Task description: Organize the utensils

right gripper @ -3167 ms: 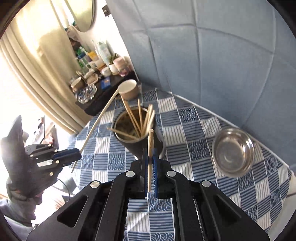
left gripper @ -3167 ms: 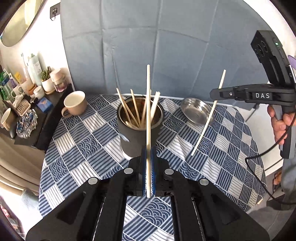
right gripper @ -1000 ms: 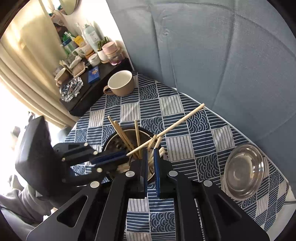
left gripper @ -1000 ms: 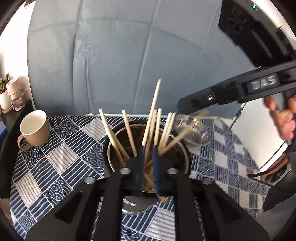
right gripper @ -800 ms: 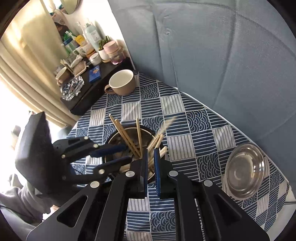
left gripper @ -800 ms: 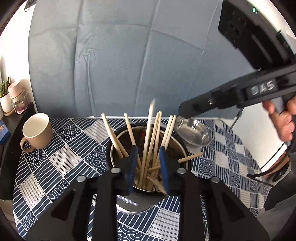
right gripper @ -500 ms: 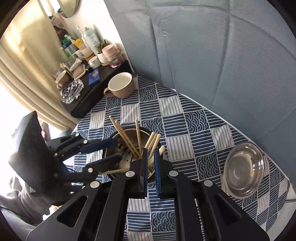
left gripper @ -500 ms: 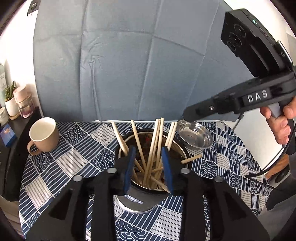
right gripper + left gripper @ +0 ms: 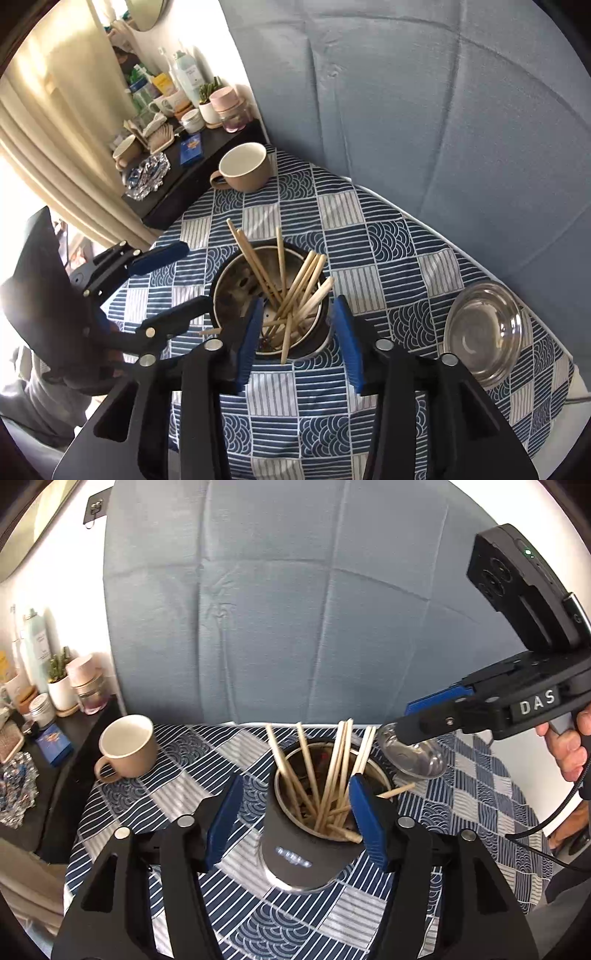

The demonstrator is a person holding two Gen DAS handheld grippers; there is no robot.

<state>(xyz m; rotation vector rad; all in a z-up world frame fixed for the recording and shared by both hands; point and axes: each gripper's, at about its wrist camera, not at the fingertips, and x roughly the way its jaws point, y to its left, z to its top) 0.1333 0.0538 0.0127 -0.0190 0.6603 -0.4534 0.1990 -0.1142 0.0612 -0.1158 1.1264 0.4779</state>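
A dark round utensil holder stands on the blue patterned tablecloth, with several wooden chopsticks leaning inside it. One stick end pokes out over the rim. My left gripper hovers just before the holder, its jaws opening and holding nothing. My right gripper hangs above the holder and the chopsticks, its jaws also opening, with no stick pressed between the pads. Each gripper shows in the other's view: the right gripper at upper right, the left gripper at left.
A beige mug sits at the table's far left and a steel bowl at the far right. A dark side shelf crowded with bottles and jars borders the left. A blue cloth backdrop hangs behind. A hand grips the right tool.
Both grippers carried a chopstick; both sticks now stand in the holder. The left jaws spread and drew back and up. The right jaws, shut half a second ago, have spread.
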